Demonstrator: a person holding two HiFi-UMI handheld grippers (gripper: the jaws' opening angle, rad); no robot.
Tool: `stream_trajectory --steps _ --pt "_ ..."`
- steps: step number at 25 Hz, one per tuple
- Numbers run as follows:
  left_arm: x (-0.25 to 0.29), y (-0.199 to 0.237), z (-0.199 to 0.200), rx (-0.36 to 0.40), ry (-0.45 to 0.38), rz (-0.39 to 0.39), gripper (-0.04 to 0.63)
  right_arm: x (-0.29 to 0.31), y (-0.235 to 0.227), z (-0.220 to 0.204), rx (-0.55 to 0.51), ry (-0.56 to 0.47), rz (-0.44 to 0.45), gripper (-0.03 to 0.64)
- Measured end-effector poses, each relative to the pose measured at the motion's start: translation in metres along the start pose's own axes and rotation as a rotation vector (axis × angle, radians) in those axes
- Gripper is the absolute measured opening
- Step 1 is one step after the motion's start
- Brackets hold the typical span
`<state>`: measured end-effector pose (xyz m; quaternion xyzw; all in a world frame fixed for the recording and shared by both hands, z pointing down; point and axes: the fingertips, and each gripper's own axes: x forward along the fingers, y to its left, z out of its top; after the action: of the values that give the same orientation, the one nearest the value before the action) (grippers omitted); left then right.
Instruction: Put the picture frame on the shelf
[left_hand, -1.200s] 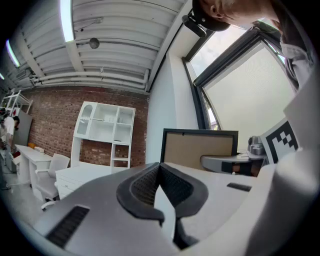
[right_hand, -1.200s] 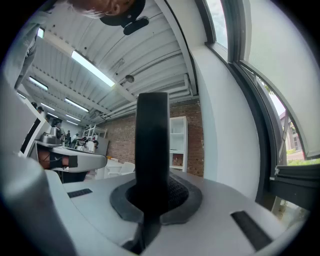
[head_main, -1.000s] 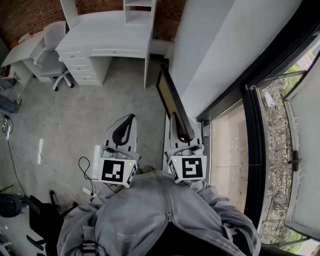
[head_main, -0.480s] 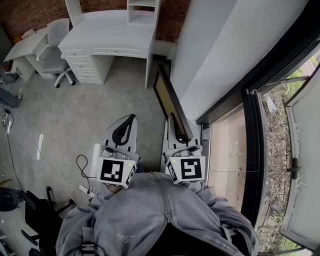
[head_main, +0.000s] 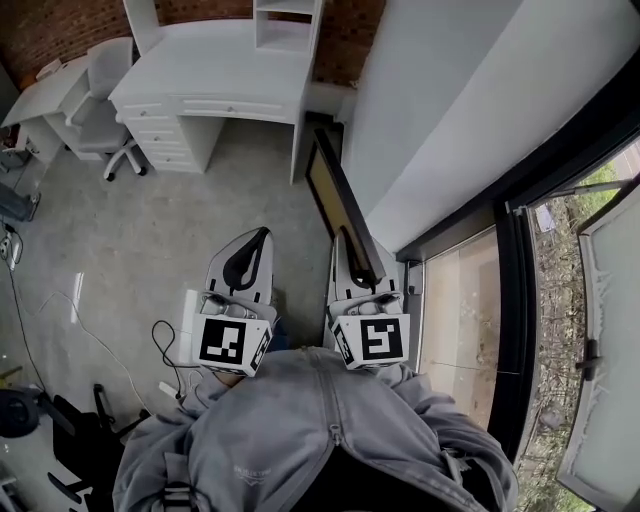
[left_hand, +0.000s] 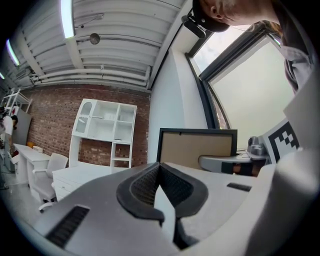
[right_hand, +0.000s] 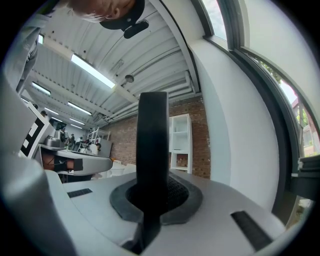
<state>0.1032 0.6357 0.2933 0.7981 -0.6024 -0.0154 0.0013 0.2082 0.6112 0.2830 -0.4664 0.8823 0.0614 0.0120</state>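
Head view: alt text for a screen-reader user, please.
Seen from above, the person's right gripper is shut on the edge of a black-rimmed picture frame with a tan panel, held on edge beside a white wall. The left gripper is shut and empty; a white desk with shelves stands ahead.

Left hand-held gripper (head_main: 260, 236) closed, empty; right hand-held gripper (head_main: 350, 240) clamps the picture frame (head_main: 322, 186).
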Motion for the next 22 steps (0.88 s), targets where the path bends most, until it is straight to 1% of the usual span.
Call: stream_trajectory --steps 4,12,17,22 --pt "0.033 0.030 0.000 -0.001 -0.001 -0.002 0.006 0.042 -0.008 -0.005 0.002 0.005 -0.011 0.032" --pt "0.105 0.086 0.004 -0.004 -0.006 -0.039 0.006 0.128 -0.025 -0.005 -0.002 0.000 -0.044 0.032" --pt "0.139 0.115 0.003 -0.004 -0.007 -0.064 0.006 0.169 -0.032 -0.011 0.000 0.005 -0.070 0.032" --pt "0.161 0.140 0.000 -0.002 -0.010 -0.071 0.006 0.199 -0.036 -0.016 0.002 -0.001 -0.087 0.032"
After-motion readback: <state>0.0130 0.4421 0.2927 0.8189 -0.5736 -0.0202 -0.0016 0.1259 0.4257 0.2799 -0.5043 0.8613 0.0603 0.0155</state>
